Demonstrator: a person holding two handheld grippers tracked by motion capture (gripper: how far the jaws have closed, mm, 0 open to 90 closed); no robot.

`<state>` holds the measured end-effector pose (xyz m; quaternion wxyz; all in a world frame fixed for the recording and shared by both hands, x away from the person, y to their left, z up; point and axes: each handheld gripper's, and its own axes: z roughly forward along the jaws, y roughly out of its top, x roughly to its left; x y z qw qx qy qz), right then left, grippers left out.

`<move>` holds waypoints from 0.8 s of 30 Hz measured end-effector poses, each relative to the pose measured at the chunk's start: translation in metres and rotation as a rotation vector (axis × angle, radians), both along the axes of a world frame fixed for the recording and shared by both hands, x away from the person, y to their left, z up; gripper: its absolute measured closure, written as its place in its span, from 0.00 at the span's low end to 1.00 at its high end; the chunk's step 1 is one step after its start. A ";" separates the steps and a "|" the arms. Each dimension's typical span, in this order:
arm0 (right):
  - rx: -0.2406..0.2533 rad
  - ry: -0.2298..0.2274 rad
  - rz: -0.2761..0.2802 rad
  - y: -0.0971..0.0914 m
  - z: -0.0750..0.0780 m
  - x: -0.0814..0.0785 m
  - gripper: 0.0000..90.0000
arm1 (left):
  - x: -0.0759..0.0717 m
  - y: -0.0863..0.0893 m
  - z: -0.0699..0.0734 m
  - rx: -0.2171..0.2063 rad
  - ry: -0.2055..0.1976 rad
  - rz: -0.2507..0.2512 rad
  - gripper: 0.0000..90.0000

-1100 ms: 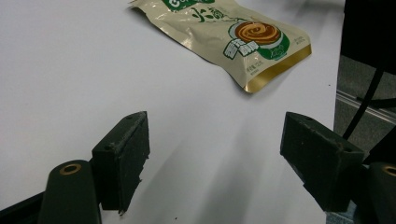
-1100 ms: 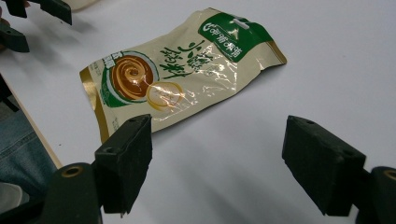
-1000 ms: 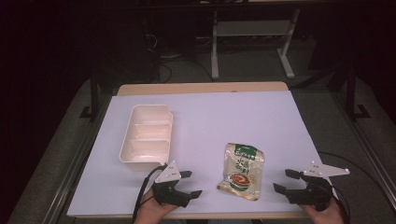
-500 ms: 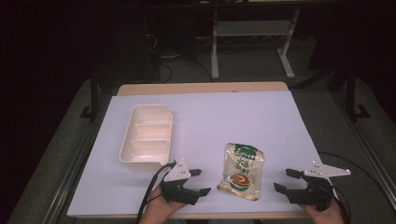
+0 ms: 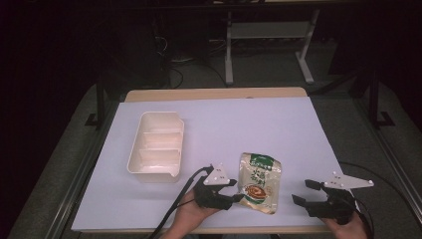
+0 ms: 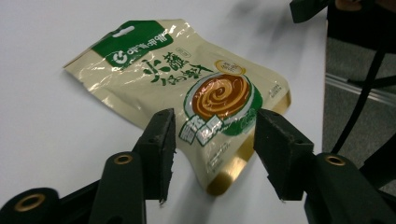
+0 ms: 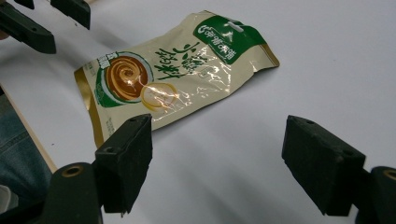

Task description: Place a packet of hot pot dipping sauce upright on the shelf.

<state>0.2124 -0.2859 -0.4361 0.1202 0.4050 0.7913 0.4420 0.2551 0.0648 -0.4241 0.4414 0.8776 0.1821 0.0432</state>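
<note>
Left hand-held gripper [image 5: 238, 190] nearer, jaws closing, straddling pouch [image 5: 259, 182] edge

— Where was the left gripper [image 5: 238, 190]?

— Low over the near edge, carried by the left hand [image 5: 191, 213] that came in from the bottom of the high view. Its jaws pointed toward the person's right, and they had just been closing. In the left gripper view they stood partly apart, pads not pressing on anything.

— And the right gripper [image 5: 303, 192]?

— Near the front right corner, in the right hand [image 5: 348, 228], jaws aimed toward the left one. In the right gripper view [image 7: 215, 163] its jaws stood wide apart with nothing gripped.

— The two grippers touching?

— No, well apart, facing each other.
</note>
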 end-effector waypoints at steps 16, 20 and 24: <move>-0.002 -0.002 -0.054 -0.005 0.000 0.004 0.27 | 0.013 -0.028 -0.012 0.136 0.023 0.020 0.77; 0.009 0.011 -0.067 -0.003 0.000 0.008 0.26 | 0.012 -0.029 -0.014 0.148 0.035 0.017 0.81; 0.011 0.026 -0.072 0.000 0.000 0.012 0.26 | 0.011 -0.029 -0.016 0.149 0.037 0.021 0.84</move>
